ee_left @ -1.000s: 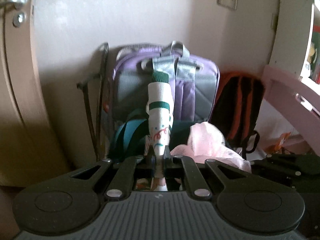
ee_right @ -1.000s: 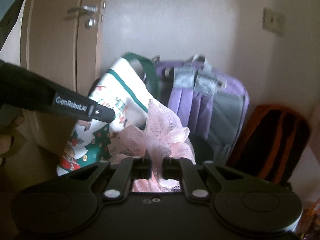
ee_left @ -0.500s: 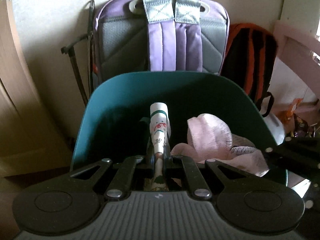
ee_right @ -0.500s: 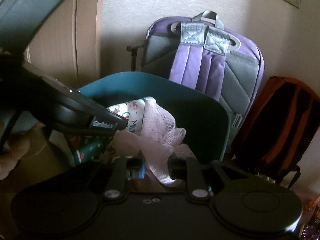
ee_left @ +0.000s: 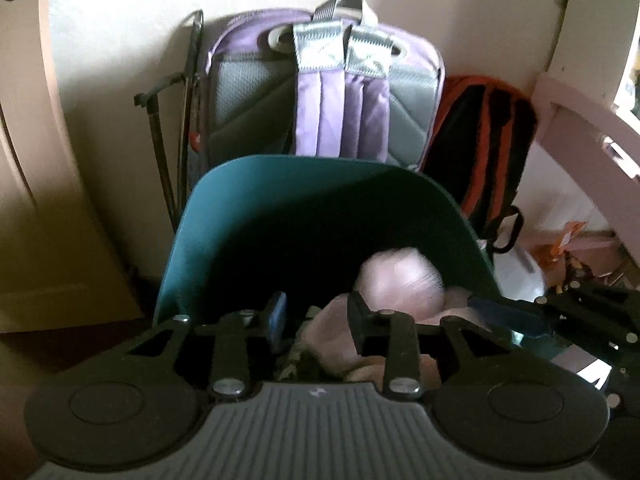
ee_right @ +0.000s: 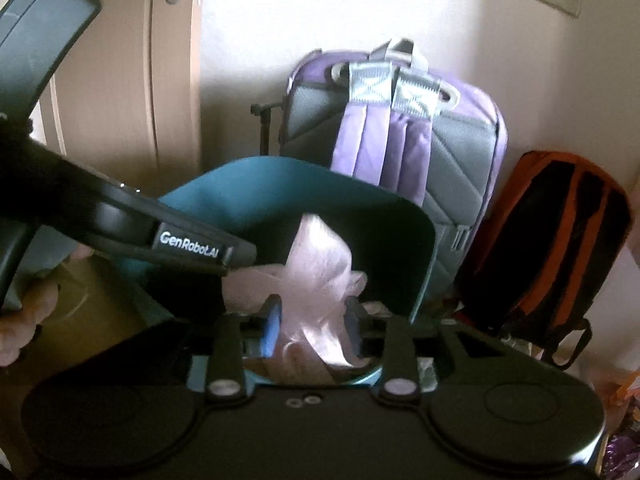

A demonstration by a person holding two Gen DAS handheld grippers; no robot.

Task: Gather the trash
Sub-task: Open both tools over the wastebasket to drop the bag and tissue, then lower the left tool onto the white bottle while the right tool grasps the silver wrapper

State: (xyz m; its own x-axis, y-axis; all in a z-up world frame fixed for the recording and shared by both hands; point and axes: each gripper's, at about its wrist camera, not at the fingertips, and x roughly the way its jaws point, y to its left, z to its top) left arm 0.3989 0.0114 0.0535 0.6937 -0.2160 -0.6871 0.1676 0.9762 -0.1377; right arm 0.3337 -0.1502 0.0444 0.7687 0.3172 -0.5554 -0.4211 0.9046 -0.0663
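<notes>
Left side: the left gripper [ee_left: 316,316] hovers over the near rim of the teal bin [ee_left: 280,184], jaws parted wide with nothing between them. Below the jaws, inside the bin, lies crumpled pink material, with a dim patterned item beside it; what that item is cannot be told.

Centre: the bin stands on the floor in front of a purple backpack [ee_left: 332,92] leaning on the wall.

Right side: the right gripper [ee_right: 312,320] is also over the bin, jaws parted. The pink plastic bag [ee_right: 320,256] sits between them; contact with the pads cannot be confirmed, but it appears loose and resting inside the bin. An orange-and-black backpack [ee_right: 560,232] stands further right.

Progress, as a judgement: both loads appear deposited. Remaining: withdraw both grippers; small clutter at the far right [ee_left: 572,240] may need collecting.
</notes>
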